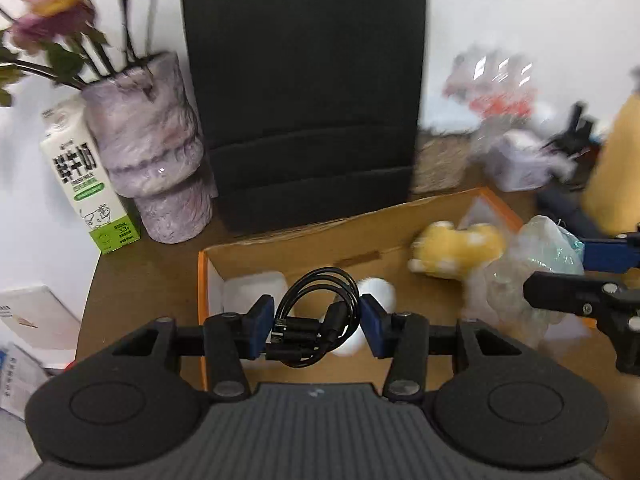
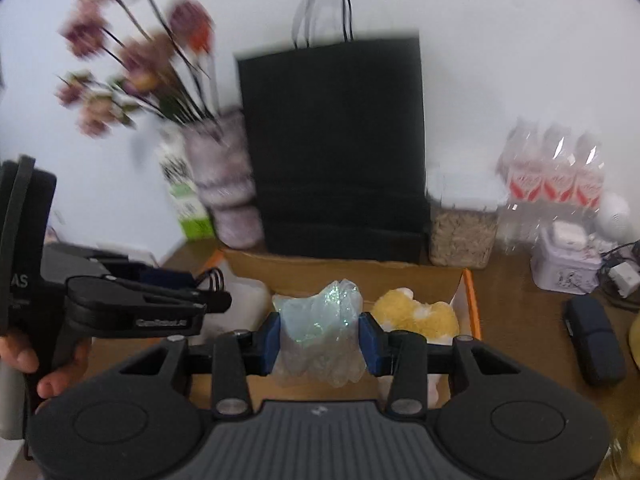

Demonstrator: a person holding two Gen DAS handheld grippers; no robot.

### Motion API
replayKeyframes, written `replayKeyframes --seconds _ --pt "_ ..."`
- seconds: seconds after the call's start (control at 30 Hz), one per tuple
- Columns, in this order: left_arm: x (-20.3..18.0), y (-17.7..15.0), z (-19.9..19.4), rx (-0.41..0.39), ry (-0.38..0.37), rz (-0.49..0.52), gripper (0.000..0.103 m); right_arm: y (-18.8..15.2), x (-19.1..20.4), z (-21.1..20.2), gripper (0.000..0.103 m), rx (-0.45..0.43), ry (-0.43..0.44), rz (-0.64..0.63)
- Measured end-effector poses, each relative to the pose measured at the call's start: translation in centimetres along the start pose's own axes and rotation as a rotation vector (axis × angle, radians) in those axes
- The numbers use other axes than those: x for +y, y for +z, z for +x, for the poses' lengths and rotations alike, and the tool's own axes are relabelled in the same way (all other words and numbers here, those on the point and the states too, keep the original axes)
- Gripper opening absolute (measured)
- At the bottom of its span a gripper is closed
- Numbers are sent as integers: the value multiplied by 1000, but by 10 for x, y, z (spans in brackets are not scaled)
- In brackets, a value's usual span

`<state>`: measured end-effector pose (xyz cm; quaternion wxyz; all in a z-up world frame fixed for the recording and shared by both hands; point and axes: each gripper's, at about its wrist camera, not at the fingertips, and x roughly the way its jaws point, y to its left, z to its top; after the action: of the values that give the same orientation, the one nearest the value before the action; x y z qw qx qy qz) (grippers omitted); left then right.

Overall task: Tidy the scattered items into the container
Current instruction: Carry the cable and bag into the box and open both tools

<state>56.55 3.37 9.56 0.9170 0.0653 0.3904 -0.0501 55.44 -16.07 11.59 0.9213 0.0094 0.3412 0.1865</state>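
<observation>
Coiled black cable (image 1: 316, 312) is pinched at its bundled middle by left gripper (image 1: 318, 330); light, floppy. Crinkly plastic bag (image 2: 320, 336) is squeezed by right gripper (image 2: 320, 338) over cardboard box (image 2: 344, 270); soft, slippery.

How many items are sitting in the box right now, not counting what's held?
3 visible: a white case at the left end, a white round thing mid-box, a yellow plush at the right end. More may hide under the held cable and bag.

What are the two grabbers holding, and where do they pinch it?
The left gripper pinches a coiled black cable at its bundled plug ends. The right gripper squeezes a crumpled clear plastic bag around its middle.
</observation>
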Motion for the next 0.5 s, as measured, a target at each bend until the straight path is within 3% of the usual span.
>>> replayKeyframes --seconds 0.27,0.37,0.5 --pt "-5 17 96 116 -30 -30 48 -1 -29 122 41 230 -21 42" --pt "-11 15 113 148 -48 -14 50 -8 -29 140 52 260 -47 16" --pt "-11 12 115 133 -47 -23 61 -13 -34 144 58 267 -38 34"
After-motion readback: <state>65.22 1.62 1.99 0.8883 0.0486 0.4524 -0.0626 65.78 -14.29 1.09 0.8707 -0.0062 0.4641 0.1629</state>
